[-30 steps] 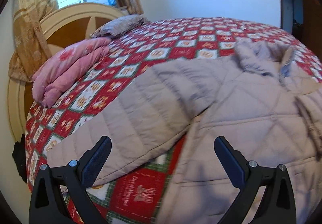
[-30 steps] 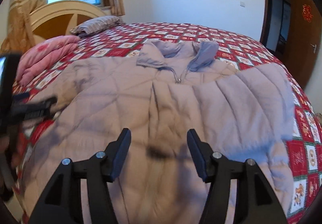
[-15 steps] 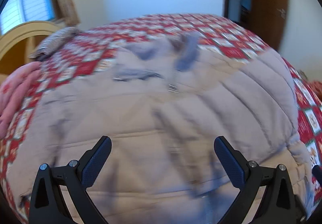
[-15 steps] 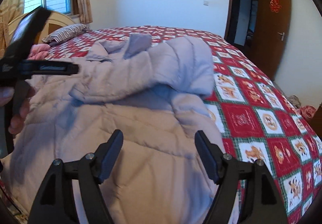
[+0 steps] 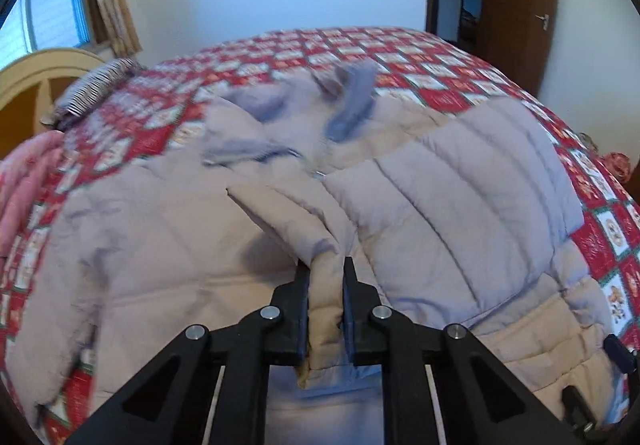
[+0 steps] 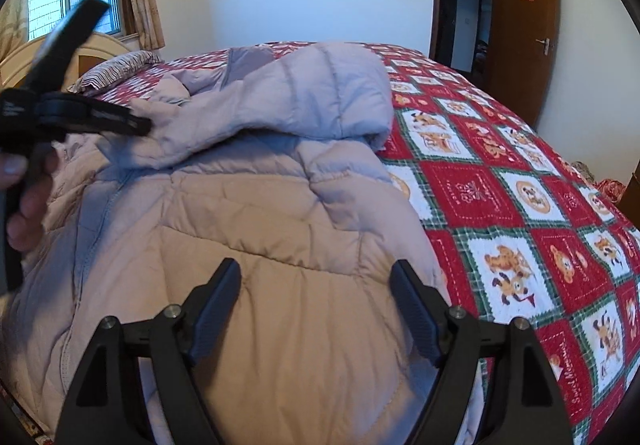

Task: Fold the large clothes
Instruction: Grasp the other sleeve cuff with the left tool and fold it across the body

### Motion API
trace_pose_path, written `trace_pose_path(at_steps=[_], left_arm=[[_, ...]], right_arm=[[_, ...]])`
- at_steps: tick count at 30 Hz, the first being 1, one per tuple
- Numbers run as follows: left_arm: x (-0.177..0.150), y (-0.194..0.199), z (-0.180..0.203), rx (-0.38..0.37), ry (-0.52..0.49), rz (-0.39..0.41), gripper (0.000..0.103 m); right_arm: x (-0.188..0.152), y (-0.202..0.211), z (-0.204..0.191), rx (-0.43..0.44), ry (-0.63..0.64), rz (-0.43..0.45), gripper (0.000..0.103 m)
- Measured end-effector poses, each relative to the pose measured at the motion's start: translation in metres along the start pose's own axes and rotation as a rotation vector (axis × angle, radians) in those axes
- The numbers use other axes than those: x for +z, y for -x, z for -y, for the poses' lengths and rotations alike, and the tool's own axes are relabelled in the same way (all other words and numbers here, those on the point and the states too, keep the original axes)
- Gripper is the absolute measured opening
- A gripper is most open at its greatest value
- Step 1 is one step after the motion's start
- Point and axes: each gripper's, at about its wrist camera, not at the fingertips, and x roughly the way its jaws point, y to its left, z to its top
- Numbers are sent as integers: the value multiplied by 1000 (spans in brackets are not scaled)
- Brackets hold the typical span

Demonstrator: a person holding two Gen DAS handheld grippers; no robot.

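Observation:
A large beige quilted jacket (image 5: 168,245) lies spread on the bed, collar at the far side. It also shows in the right wrist view (image 6: 256,229). My left gripper (image 5: 325,277) is shut on the cuff end of the jacket's sleeve (image 5: 440,205), which is folded across the jacket's body. In the right wrist view the left gripper (image 6: 140,125) appears at the left, pinching that sleeve (image 6: 304,97). My right gripper (image 6: 316,289) is open and empty, low over the jacket's lower right part.
The bed has a red, white and green patterned quilt (image 6: 520,205). A striped pillow (image 5: 96,89) and a folded pink blanket (image 5: 24,181) lie by the headboard at the left. A wooden door (image 6: 524,25) stands open at the right.
My left gripper has swung right from the left sleeve, closed on the right sleeve's cuff and pulled it across the jacket. My right gripper has moved right and opened wider.

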Motion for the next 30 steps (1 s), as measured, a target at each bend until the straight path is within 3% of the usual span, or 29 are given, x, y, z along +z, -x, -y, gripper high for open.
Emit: trace_pose_path(at_steps=[5, 11, 16, 18, 20, 22, 25, 30], left_arm=[[-6, 7, -34, 68, 2, 35, 13], [-22, -10, -50, 120, 6, 8, 17], [-23, -10, -58, 175, 14, 6, 44], [-19, -1, -65, 210, 41, 40, 72], [-13, 11, -72, 239, 85, 114, 80], [-5, 14, -72, 249, 112, 135, 81], [7, 2, -67, 259, 153, 105, 81], [13, -37, -45, 394, 104, 75, 81]], right_arm=[[-1, -3, 1, 1, -2, -4, 82], [-2, -11, -4, 0, 20, -37, 85], [2, -6, -3, 25, 34, -69, 84], [10, 8, 1, 52, 28, -40, 84], [23, 21, 8, 55, 20, 11, 84], [39, 25, 15, 43, 4, 44, 84], [71, 10, 24, 5, -5, 74, 84], [124, -33, 29, 4, -46, 108, 76]])
